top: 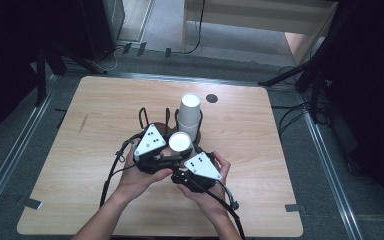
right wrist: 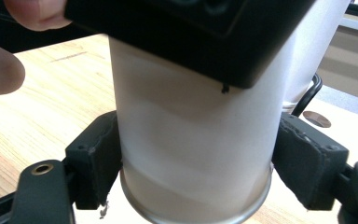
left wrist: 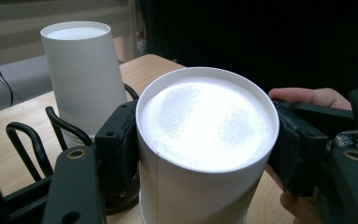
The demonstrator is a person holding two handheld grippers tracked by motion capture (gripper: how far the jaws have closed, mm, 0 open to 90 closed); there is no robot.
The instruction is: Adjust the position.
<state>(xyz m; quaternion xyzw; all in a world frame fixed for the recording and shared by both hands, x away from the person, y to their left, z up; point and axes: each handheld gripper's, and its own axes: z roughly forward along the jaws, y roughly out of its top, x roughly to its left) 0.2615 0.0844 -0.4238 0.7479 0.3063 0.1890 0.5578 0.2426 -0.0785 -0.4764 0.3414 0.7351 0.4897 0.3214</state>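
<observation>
Left claw (left wrist: 205,154) clamps paper cup (left wrist: 205,140) | right claw (right wrist: 200,172) loose around cup

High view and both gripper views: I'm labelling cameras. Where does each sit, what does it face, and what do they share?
High view: above the table's near side, looking forward and down on the light wooden table; both forearms, left hand and right hand show.
Left gripper view: on the left gripper, facing the upturned white paper cup its jaws clamp; the right hand behind.
Right gripper view: on the right gripper, its jaws flanking that cup's wall; fingertips show.
Shared: that cup.
</observation>
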